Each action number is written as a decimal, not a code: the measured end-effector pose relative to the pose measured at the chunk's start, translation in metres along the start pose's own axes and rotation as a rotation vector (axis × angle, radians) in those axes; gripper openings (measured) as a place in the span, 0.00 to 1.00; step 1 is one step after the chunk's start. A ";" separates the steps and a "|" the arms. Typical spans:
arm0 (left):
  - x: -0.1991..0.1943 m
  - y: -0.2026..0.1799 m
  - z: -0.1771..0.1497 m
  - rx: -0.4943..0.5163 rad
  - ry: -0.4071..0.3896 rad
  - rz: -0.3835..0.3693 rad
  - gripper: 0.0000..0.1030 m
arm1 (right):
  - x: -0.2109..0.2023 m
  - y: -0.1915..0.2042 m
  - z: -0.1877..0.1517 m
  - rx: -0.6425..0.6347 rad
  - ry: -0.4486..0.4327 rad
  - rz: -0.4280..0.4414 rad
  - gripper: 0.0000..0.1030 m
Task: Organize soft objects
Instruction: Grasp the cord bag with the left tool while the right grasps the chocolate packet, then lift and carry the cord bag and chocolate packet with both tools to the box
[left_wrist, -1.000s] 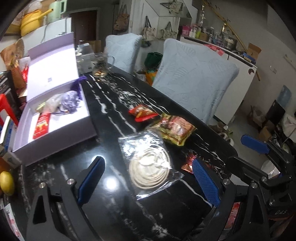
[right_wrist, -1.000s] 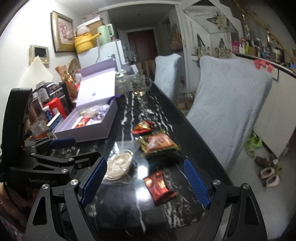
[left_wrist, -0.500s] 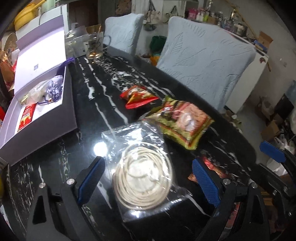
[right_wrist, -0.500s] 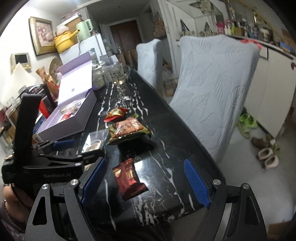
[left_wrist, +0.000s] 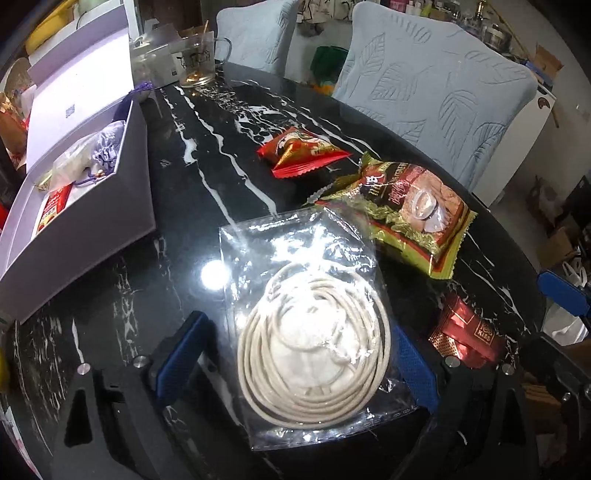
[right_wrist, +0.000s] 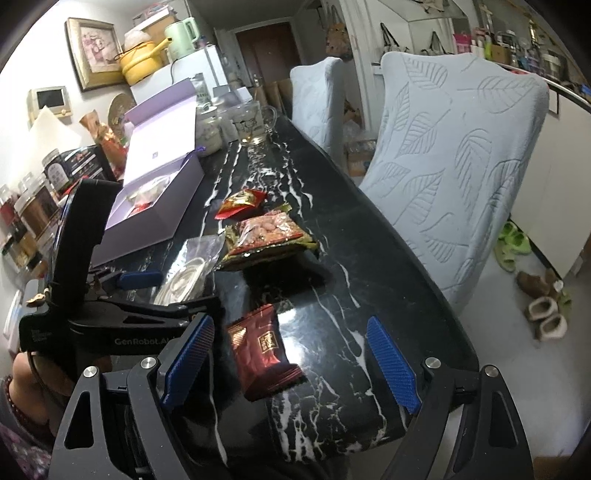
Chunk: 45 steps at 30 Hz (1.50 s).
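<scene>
Left tool (left_wrist: 295, 354) spread wide, bagged cord coil (left_wrist: 314, 354) between its fingers

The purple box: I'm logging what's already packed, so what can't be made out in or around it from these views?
- Purple box contents: left wrist view shows a lilac pouch and a red packet; the near wall hides the rest.
- Right wrist view: the left gripper covers the box's near corner; contents too small.
- Clear bag of coiled cord: glare hides any label.
</scene>
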<state>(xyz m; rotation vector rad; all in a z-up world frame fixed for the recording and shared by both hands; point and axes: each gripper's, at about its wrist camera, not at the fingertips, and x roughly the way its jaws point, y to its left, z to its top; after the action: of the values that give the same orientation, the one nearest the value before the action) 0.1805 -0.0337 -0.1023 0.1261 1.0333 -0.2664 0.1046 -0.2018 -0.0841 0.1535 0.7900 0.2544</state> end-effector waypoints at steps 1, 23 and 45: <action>-0.001 0.001 -0.001 0.003 -0.005 -0.002 0.94 | 0.000 0.000 0.000 -0.001 0.002 0.000 0.84; -0.031 0.021 -0.024 -0.004 -0.026 -0.115 0.51 | 0.028 0.018 -0.011 -0.073 0.082 -0.023 0.84; -0.031 0.029 -0.031 -0.021 -0.024 -0.125 0.51 | 0.031 0.027 -0.013 -0.121 0.102 -0.124 0.31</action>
<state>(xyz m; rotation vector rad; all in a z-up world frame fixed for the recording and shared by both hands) 0.1480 0.0060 -0.0921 0.0390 1.0217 -0.3700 0.1120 -0.1667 -0.1077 -0.0224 0.8791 0.1925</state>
